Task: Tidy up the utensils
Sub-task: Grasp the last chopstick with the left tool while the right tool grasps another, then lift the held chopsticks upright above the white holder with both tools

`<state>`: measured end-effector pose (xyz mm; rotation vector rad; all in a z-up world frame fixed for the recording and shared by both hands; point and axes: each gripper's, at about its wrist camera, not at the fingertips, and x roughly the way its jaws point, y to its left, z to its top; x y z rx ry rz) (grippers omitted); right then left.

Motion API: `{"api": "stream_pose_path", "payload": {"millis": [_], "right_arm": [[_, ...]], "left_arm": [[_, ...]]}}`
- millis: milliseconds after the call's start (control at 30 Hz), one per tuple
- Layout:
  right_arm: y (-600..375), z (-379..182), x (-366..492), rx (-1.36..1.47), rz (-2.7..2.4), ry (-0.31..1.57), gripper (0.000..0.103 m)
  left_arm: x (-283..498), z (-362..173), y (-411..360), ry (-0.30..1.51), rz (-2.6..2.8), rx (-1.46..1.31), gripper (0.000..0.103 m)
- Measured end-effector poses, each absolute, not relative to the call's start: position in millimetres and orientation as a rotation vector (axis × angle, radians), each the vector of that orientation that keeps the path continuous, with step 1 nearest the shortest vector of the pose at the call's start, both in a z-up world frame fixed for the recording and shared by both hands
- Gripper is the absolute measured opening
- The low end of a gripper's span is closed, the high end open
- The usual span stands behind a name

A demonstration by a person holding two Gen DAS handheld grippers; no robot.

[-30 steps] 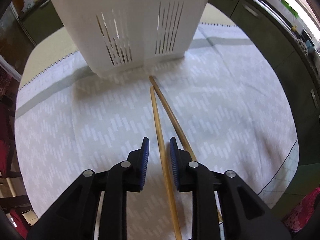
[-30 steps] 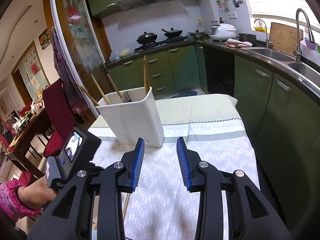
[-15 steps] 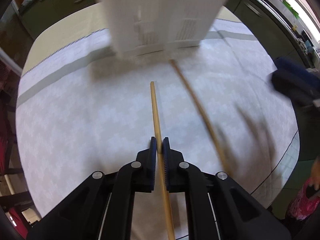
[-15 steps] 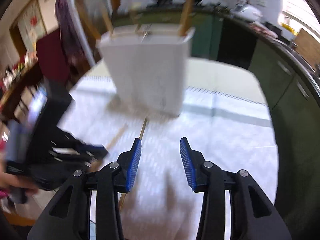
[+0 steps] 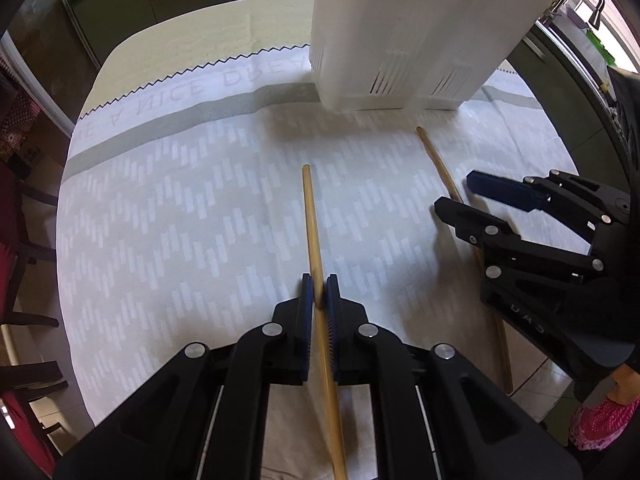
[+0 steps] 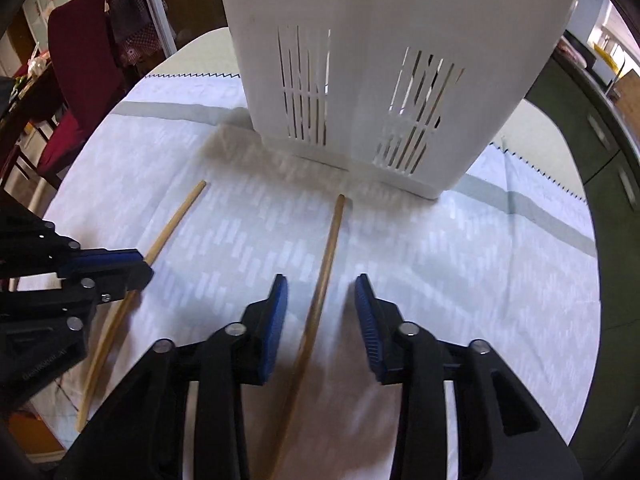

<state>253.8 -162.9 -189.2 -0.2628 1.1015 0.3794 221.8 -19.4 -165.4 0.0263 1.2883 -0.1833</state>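
Two wooden chopsticks lie on the white patterned tablecloth in front of a white slotted utensil holder (image 5: 420, 28), which also shows in the right wrist view (image 6: 384, 64). My left gripper (image 5: 317, 294) is shut on one chopstick (image 5: 311, 220), seen at the left in the right wrist view (image 6: 172, 224). My right gripper (image 6: 320, 300) is open and straddles the second chopstick (image 6: 326, 256) without touching it. In the left wrist view that chopstick (image 5: 436, 164) runs under the right gripper (image 5: 460, 196).
The tablecloth (image 5: 180, 220) covers a round table; its edge is close behind both grippers. A red chair (image 6: 76, 80) stands to the left of the table. Green kitchen cabinets (image 6: 612, 160) run along the right.
My left gripper closed on one chopstick and swung it left, away from the other. My right gripper came down from above the table and now straddles the second chopstick.
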Motion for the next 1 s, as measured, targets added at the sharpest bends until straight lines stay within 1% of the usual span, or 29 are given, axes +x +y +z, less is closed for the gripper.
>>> {"api": "stream_pose_path", "payload": {"millis": [133, 233, 267, 300, 433, 667, 1000], "right_arm": [[-162.8, -190.2, 253.7, -0.210, 0.384, 1.114, 0.025], [-165.6, -188.4, 253.9, -0.210, 0.382, 1.112, 0.014], [-167.3, -187.3, 254.5, -0.209, 0.383, 1.112, 0.008], [-169.1, -185.2, 256.4, -0.202, 0.387, 1.114, 0.007], [-182.0, -180.4, 256.0, -0.165, 0.400, 1.084, 0.006], [-222.5, -149.9, 239.0, -0.076, 0.452, 0.958, 0.006], [-281.8, -92.6, 202.0, 0.028, 0.488, 0.733, 0.007]], "left_arm": [[230.3, -167.1, -28.7, 1.309, -0.185, 0.036, 0.007], [234.6, -168.0, -30.4, 1.322, -0.186, 0.045, 0.007], [235.1, -167.8, -31.1, 1.323, -0.183, 0.050, 0.007], [235.9, -168.1, -31.9, 1.321, -0.183, 0.049, 0.007], [241.0, -169.2, -31.9, 1.296, -0.188, 0.013, 0.007], [239.1, -167.6, -16.3, 1.209, -0.207, -0.091, 0.006], [209.5, -110.8, -6.8, 1.015, -0.210, -0.117, 0.006]]}}
